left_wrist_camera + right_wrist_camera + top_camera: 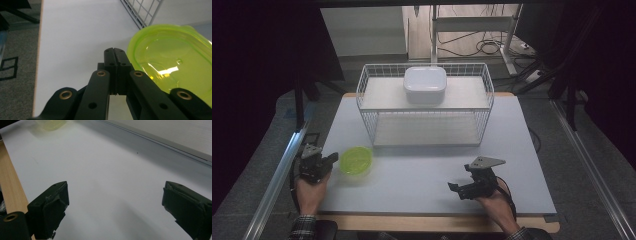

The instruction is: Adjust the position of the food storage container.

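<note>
A translucent lime-green shallow container (356, 160) lies on the white table (422, 170) at the front left. My left gripper (332, 158) sits just left of it, shut, with nothing between its jaws. In the left gripper view the closed jaw tips (115, 53) lie right beside the green container's rim (172, 65); whether they touch it I cannot tell. My right gripper (460, 177) rests near the front right of the table, open and empty. In the right gripper view its wide-apart fingertips (115, 202) frame bare table, and the green container (51, 123) is a blur far off.
A white wire rack (424, 107) with two shelves stands at the table's middle back. A white lidded box (425, 84) sits on its top shelf. A wooden strip (437, 222) runs along the table's front edge. Metal rails (274, 182) flank the table.
</note>
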The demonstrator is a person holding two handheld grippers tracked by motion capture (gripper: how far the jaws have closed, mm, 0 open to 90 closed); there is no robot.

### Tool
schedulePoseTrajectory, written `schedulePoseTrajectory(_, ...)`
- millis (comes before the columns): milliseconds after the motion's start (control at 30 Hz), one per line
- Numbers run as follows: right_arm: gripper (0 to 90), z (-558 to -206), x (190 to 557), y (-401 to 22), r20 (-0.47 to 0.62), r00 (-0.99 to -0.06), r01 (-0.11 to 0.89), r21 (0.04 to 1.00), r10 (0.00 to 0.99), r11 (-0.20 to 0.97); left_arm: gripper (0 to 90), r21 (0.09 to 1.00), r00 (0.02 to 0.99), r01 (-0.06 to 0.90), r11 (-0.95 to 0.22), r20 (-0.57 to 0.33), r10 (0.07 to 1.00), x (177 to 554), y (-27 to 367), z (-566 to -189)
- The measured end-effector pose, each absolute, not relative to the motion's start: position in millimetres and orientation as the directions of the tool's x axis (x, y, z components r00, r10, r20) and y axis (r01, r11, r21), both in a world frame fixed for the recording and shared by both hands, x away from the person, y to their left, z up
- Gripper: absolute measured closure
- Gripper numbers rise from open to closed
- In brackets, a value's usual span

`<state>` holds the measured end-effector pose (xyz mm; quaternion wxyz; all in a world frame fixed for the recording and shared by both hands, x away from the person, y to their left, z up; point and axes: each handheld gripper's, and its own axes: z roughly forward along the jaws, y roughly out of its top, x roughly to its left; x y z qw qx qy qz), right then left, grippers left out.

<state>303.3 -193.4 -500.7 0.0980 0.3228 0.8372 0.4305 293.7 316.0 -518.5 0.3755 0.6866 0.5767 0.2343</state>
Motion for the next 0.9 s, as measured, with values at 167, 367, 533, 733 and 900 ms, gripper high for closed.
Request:
schedulePoseTrajectory(167, 7.6, -500.7, 303.7, -193.7, 0.112, -0.769, 0.458, 0.783, 0.629, 0.421, 90.0, 0.777, 0.223, 0.627, -0.059, -0.107, 0.969, 295.5, 312.4, -519.2)
schedulePoseTrajectory(367, 7.6, -501.8, 303.7, -192.8, 0.113, -0.769, 0.462, 0.778, 0.629, 0.425, 90.0, 0.773, 0.24, 0.631, -0.069, -0.111, 0.964, 297.7, 306.1, -519.9)
schedulePoseTrajectory(533, 7.6, -502.6, 304.0, -192.2, 0.11, -0.768, 0.464, 0.776, 0.632, 0.428, 90.0, 0.771, 0.261, 0.632, -0.076, -0.119, 0.958, 300.1, 296.9, -519.5)
schedulePoseTrajectory(733, 7.6, -503.0, 304.3, -192.4, 0.112, -0.765, 0.468, 0.774, 0.635, 0.427, 90.0, 0.771, 0.301, 0.629, -0.1, -0.123, 0.946, 301.1, 282.0, -518.5)
schedulePoseTrajectory(900, 7.6, -503.5, 304.3, -192.1, 0.112, -0.764, 0.471, 0.77, 0.635, 0.43, 90.0, 0.772, 0.351, 0.621, -0.138, -0.117, 0.929, 300.9, 264.1, -516.9)
